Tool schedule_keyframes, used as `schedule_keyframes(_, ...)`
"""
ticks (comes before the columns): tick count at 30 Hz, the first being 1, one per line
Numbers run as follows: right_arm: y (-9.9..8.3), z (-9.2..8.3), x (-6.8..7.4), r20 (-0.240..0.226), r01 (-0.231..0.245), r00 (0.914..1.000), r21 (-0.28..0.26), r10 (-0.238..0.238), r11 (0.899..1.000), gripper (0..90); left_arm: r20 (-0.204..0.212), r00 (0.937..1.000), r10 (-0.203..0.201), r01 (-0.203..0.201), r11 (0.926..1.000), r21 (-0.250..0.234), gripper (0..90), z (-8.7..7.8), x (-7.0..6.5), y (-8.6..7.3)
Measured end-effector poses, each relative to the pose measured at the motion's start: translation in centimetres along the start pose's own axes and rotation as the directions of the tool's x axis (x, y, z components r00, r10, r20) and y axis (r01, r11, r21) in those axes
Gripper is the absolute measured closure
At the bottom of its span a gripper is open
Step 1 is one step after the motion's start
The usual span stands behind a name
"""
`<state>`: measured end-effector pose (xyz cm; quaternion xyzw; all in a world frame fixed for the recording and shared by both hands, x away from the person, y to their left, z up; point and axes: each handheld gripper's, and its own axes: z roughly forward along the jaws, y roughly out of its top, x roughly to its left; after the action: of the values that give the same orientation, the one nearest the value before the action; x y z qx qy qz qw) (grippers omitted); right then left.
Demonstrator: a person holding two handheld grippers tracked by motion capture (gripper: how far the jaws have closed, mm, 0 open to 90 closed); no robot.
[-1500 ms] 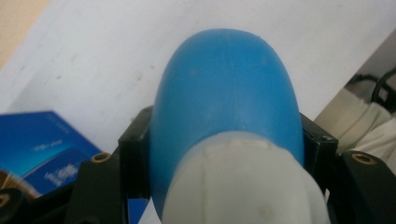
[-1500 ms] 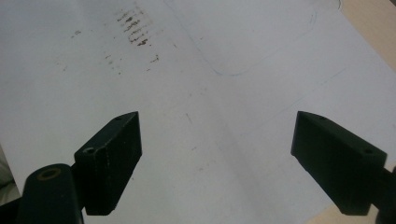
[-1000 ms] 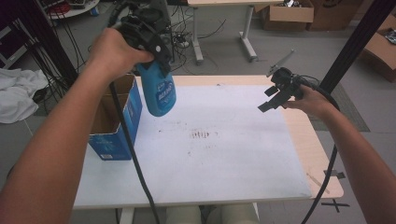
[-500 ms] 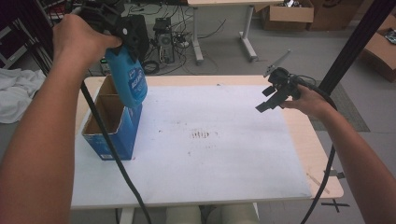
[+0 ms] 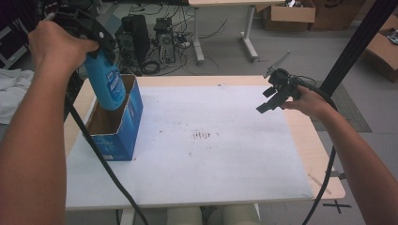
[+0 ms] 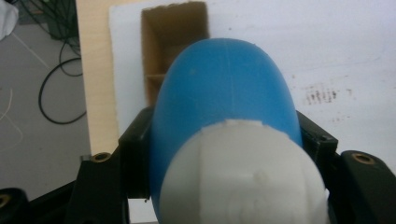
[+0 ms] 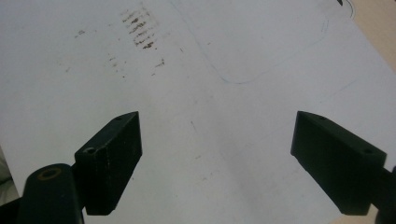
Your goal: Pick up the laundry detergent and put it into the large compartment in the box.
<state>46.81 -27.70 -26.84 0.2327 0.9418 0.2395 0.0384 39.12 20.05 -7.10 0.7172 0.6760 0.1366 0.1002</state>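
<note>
Two grippers work over a wooden table (image 5: 324,154) whose top is mostly covered by a white sheet (image 5: 225,173), smudged with brown marks near its middle. At the sheet's left edge stands a blue cardboard box (image 5: 123,136), open at the top, with a divider visible inside it from the left gripper view.

Above that box, at the far left, the left gripper (image 5: 96,40) is clamped on a blue bottle (image 5: 107,86). In the left gripper view the black jaws press against both sides of the bottle's blue body (image 6: 224,93), its white cap (image 6: 243,172) pointing toward the camera. The bottle hangs bottom-down, its lower end at the box's open mouth; whether it touches the cardboard cannot be told.

On the right side of the table, the right gripper (image 5: 272,96) is held above the sheet, well apart from box and bottle. Its jaws stand wide apart in the right gripper view, with nothing between them and only the marked sheet (image 7: 215,56) below.
</note>
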Motion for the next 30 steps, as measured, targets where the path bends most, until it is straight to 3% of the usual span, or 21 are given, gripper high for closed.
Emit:
schedule_keyframes(5,0.1,0.2,0.1,0.0,0.0,1.0,0.002,0.0,1.0,16.3,-0.03,0.9994,-0.017,0.017,0.9998,0.007,38.0,1.4,0.9,-0.4)
schedule_keyframes(11,0.0,0.4,0.0,-0.002,-0.005,1.0,0.004,0.005,1.0,16.3,-0.042,0.9987,-0.03,0.031,0.9992,0.026,38.0,4.5,1.8,-1.2)
schedule_keyframes(20,-0.1,0.5,0.0,0.0,-0.013,0.9999,0.009,0.013,1.0,16.4,-0.014,0.9989,-0.045,0.046,0.998,0.044,38.0,9.4,2.6,-2.3)
schedule_keyframes(30,-0.3,0.7,-0.2,0.001,-0.022,0.9998,0.016,0.022,1.0,16.3,-0.008,0.9995,-0.031,0.031,0.998,0.054,38.0,13.9,3.1,-3.4)
